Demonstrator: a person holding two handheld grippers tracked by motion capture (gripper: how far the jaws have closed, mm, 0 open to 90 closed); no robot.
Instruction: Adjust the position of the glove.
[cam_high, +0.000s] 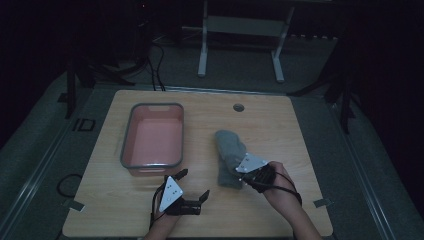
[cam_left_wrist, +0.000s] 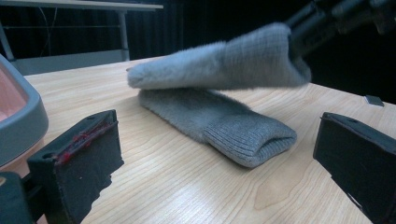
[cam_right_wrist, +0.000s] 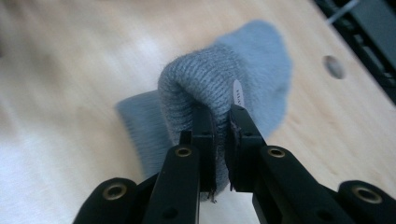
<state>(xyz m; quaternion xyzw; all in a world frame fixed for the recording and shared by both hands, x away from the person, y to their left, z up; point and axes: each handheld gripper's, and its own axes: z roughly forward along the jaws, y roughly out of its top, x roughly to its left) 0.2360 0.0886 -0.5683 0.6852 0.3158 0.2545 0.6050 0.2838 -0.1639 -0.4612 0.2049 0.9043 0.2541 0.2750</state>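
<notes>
**Q:** What edges and free room does the table offer?

**A:** The wooden table (cam_high: 150, 210) has bare surface along its near edge, between the two hands, and across its far right part. A small round hole (cam_high: 238, 107) sits near the far edge. Dark floor surrounds the table on all sides, and the legs of a white stand (cam_high: 202, 50) rise beyond the far edge.

**Q:** Which container is present, and what does it hold?

**A:** A pink bin with a grey rim (cam_high: 129, 131) stands on the left half of the table, long side running away from the person. Its pale floor appears bare.

**Q:** Where are the socks, and what holds them?

**A:** Two grey socks lie right of centre, well apart from the bin. The lower sock (cam_left_wrist: 224, 123) rests flat on the wood, ribbed cuff toward the left gripper's camera. The upper sock (cam_left_wrist: 224, 60) is raised off it at the cuff end, its toe drooping to touch the lower one. The right gripper (cam_right_wrist: 222, 121) has its jaws pressed on the upper sock's ribbed cuff, beside a small white label (cam_right_wrist: 238, 93).

**Q:** And the other gripper?

**A:** The left gripper (cam_high: 192, 187) hangs near the table's near edge, just in front of the bin, jaws spread wide with nothing between them, pointing toward the socks.
</notes>
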